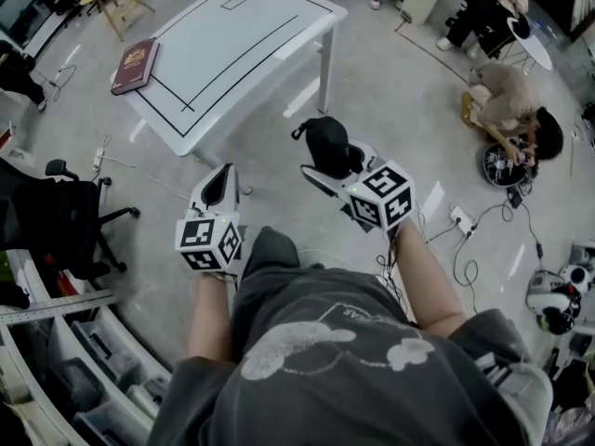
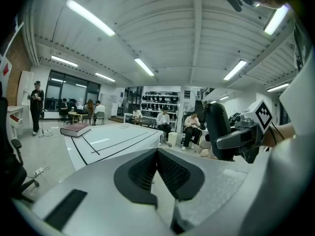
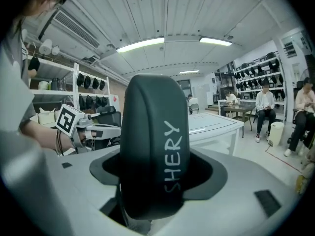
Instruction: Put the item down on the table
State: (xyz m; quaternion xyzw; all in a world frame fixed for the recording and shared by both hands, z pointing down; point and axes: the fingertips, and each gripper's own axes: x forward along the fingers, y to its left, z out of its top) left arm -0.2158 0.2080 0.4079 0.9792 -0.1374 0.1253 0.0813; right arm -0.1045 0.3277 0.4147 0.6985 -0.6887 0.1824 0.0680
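Note:
My right gripper is shut on a black oval case, held up in the air short of the white table. In the right gripper view the case stands upright between the jaws, with pale lettering down its edge, and hides the fingertips. My left gripper hangs beside it at the left, shut with nothing in it; its dark pads meet in a point. The left gripper view also catches the case at the right. Black lines are marked on the table top.
A dark red book lies on the table's left end. A black office chair stands at the left, above shelves with bins. At the right a person crouches on the floor among cables and a power strip. A white bin stands beyond the table.

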